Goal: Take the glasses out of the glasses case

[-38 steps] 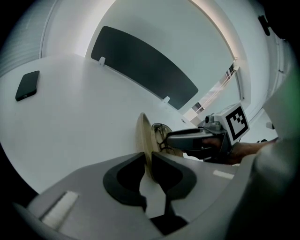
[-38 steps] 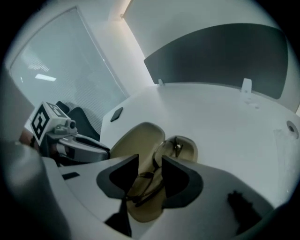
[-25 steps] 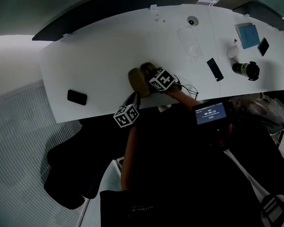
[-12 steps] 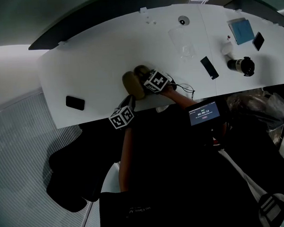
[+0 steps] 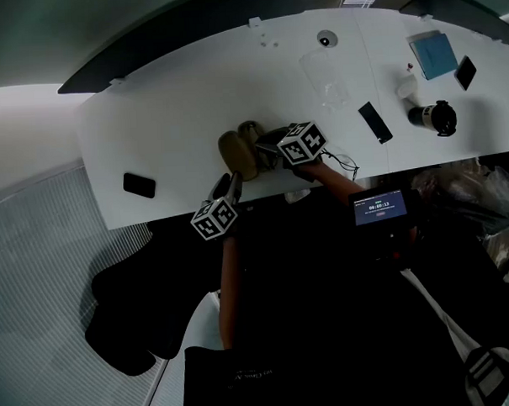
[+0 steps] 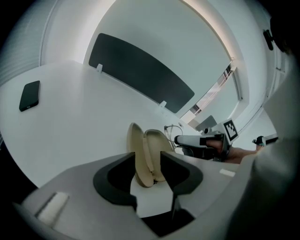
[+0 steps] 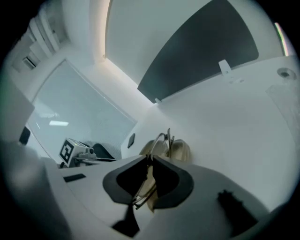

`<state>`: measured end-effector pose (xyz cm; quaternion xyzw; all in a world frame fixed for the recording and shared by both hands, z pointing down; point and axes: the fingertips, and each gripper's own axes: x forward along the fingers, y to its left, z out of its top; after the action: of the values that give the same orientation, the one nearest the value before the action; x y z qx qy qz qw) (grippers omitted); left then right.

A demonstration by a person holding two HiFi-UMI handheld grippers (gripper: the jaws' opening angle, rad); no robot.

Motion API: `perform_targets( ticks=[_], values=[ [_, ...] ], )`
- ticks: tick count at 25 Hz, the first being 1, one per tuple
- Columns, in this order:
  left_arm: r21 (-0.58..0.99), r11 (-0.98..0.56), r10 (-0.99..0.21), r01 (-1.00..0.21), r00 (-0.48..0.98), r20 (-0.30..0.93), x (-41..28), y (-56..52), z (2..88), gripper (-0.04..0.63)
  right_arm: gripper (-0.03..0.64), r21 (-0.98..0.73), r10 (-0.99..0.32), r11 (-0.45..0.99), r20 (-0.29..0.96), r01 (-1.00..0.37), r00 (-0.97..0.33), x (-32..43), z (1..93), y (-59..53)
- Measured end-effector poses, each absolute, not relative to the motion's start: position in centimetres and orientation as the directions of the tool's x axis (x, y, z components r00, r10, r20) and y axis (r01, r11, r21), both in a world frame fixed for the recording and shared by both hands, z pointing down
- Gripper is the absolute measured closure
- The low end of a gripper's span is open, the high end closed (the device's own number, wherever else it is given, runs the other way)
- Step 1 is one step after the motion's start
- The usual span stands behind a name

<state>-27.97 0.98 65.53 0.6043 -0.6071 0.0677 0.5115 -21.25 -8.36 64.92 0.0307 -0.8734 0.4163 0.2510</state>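
Your glasses case (image 5: 235,154): one
Your glasses (image 7: 161,144): one pair
Flat black slabs (image 5: 139,185) (image 5: 375,122) (image 5: 464,73) on your table (image 5: 175,117): three
Blue pad (image 5: 433,54): one
Black cylinder (image 5: 436,117): one
Clear bag (image 5: 325,75): one

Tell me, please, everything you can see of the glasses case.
The glasses case is a beige oval clamshell, open, its two halves joined along one hinged side. It rests on the white table near the front edge. What shows of its inside looks empty. Its near end lies between the jaws of the left hand-held gripper, which are opening; the pads seem not to press it.
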Motion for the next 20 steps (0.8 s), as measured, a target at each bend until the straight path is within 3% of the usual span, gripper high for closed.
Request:
perform_targets(
  ticks=[4, 6, 9, 12, 16, 20],
  values=[
    [0.58, 0.231, -0.757, -0.782, 0.229, 0.611, -27.9, -0.4, 61.0, 0.417, 0.571, -0.801, 0.152, 0.581, 0.284, -0.147, -0.946, -19.7, 60.8, -8.5],
    [0.658, 0.133, -0.812, -0.742, 0.299, 0.501, -26.3, -1.7, 58.0, 0.432, 0.572, -0.849, 0.167, 0.528, 0.128, -0.021, -0.978, -18.9, 57.8, -8.3],
    [0.824, -0.086, -0.81, -0.56, 0.521, 0.27, -21.5, -3.5, 53.5, 0.491, 0.572, -0.861, 0.198, 0.457, -0.148, 0.225, -0.969, -16.9, 52.2, -7.8],
    [0.907, -0.238, -0.747, -0.349, 0.662, 0.058, -17.0, -4.5, 50.5, 0.503, 0.572, -0.806, 0.25, 0.418, -0.343, 0.42, -0.906, -14.1, 47.4, -7.0],
    [0.927, -0.326, -0.693, -0.186, 0.714, -0.101, -13.1, -5.0, 48.9, 0.503, 0.571, -0.748, 0.264, 0.357, -0.494, 0.559, -0.829, -10.4, 44.0, -6.7],
    [0.914, -0.401, -0.636, -0.067, 0.739, -0.224, -10.0, -5.0, 47.7, 0.505, 0.571, -0.72, 0.225, 0.341, -0.562, 0.604, -0.796, -7.5, 42.8, -6.9]
  ],
)
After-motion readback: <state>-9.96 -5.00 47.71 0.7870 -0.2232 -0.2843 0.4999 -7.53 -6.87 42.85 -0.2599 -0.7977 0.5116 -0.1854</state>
